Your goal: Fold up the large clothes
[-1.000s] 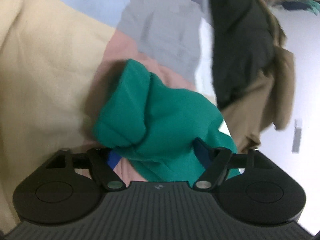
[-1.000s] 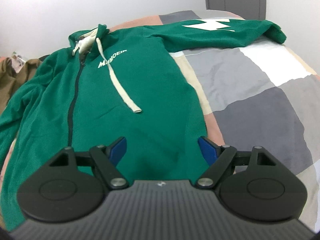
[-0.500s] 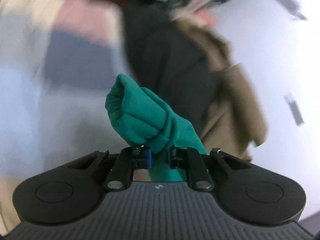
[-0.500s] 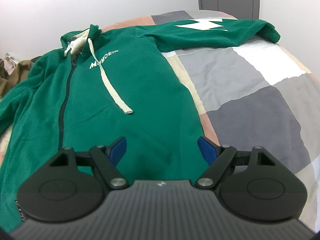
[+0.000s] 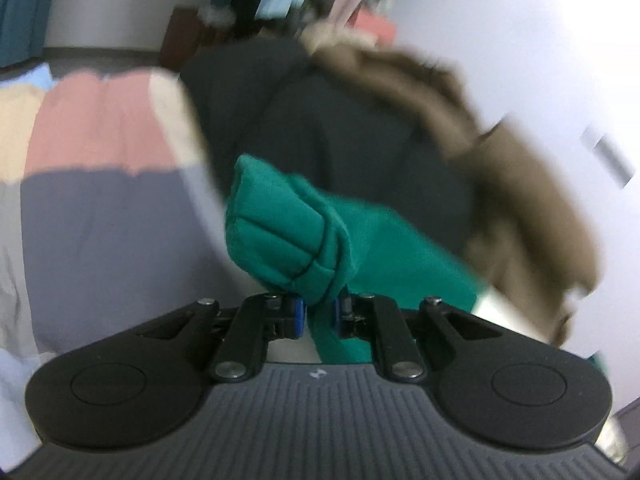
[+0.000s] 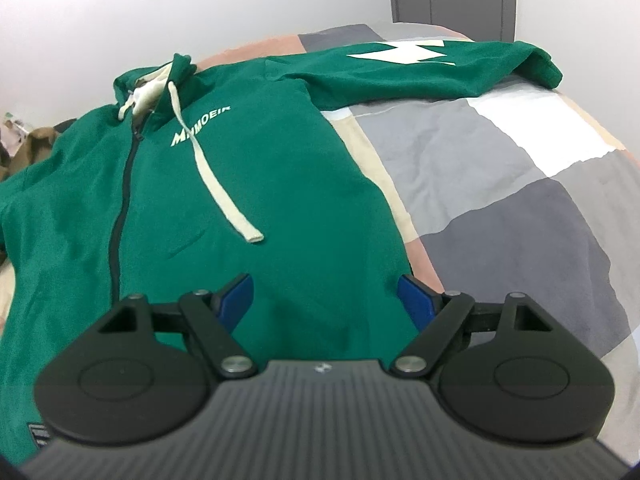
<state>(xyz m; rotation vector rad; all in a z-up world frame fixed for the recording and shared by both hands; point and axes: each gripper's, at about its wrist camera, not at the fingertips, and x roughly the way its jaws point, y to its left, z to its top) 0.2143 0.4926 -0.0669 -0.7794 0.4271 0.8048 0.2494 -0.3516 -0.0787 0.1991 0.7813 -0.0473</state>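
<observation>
Green hoodie (image 6: 248, 208) lies flat, zipper up, across the patchwork bedspread (image 6: 500, 184), filling centre and left of the right wrist frame. Recommended: carry the pinched sleeve cuff (image 5: 280, 236) across the chest without slackening. Left gripper (image 5: 319, 314) is clamped on that cuff, centre frame. Right gripper (image 6: 326, 294) hovers over the hem, fingers wide apart, holding nothing.

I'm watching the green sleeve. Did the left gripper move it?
Yes. The left gripper, shut on the sleeve cuff, lifted it off the patchwork blanket toward the dark coat.
</observation>
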